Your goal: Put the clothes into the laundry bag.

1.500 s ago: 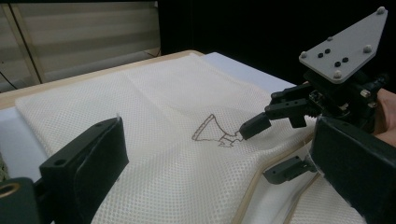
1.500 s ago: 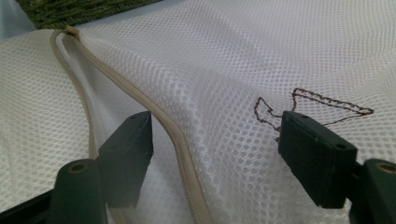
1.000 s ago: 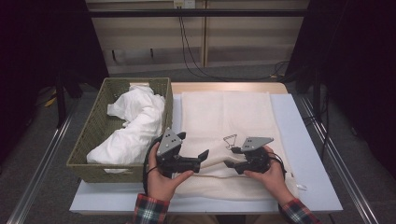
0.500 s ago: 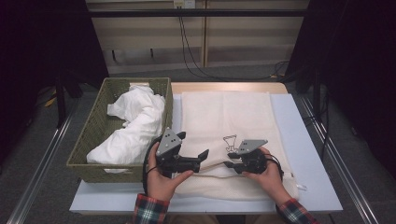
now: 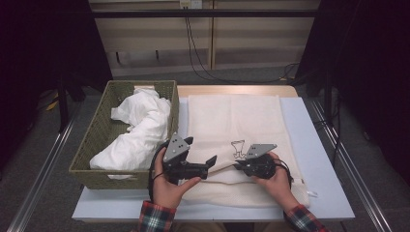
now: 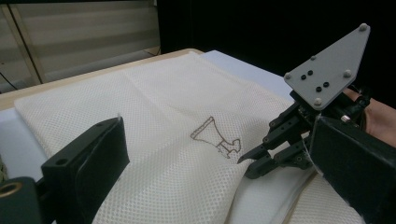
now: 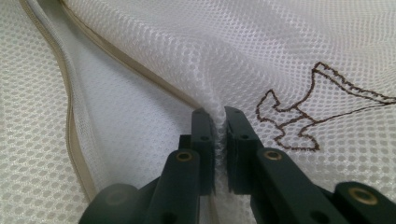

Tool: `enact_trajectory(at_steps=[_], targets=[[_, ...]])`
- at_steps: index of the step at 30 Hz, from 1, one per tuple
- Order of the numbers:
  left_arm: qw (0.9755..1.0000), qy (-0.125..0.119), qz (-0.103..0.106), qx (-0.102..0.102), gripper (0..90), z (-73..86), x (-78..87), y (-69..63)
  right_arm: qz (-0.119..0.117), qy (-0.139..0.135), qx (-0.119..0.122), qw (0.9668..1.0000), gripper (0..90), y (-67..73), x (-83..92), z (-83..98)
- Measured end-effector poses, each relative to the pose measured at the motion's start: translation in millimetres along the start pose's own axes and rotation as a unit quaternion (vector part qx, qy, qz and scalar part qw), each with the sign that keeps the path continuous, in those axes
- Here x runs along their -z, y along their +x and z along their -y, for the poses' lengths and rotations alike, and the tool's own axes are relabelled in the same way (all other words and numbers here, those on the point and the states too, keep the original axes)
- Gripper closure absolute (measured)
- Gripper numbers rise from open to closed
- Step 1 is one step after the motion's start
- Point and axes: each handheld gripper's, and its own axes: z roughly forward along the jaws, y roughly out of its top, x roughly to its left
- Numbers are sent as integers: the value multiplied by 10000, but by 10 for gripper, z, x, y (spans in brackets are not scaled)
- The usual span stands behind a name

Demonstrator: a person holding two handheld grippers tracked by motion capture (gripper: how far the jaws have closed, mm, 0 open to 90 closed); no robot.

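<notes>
Mesh is already pinched: your right gripper (image 7: 219, 140) has just been closing and now clamps a fold of the laundry bag (image 5: 232, 121) beside its zipper edge (image 7: 70, 130), flat on the table (image 5: 316, 145). Lift that top layer gently (only one layer), then slide your left gripper (image 5: 205, 166), jaws wide and empty, into the opening.

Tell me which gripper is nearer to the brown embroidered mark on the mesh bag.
Right. The right gripper has just closed its jaws on a fold of the mesh bag right beside the embroidered mark. The left gripper is open, farther off toward the basket.
</notes>
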Motion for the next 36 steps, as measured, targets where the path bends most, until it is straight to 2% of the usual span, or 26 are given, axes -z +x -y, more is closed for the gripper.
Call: enact_trajectory(at_steps=[6, 9, 10, 11, 16, 25, 36], targets=[[10000, 12, -35, -13, 43, -7, 6, -4, 31, 12, -50, 10000, 862, -5, -3, -5], [10000, 7, -14, -4, 43, -6, 6, -1, 25, 0, -84, 10000, 868, -6, -1, -5], [10000, -29, 60, 28, 44, 0, -2, 4, 70, -11, -105, 9999, 869, -3, 3, -8], [10000, -5, -7, 18, 44, 2, -3, 2, 55, -20, -97, 9999, 869, -6, 2, -11], [10000, 12, -10, 66, 44, 8, -11, 2, 8, -105, -247, 9996, 871, -29, 12, -33], [10000, 26, 39, 80, 44, 16, -22, 12, -21, -247, -277, 9993, 871, -88, 96, -170], [10000, 36, -42, 65, 43, 10, -15, 16, -169, -334, -301, 9988, 871, -185, 154, -329]])
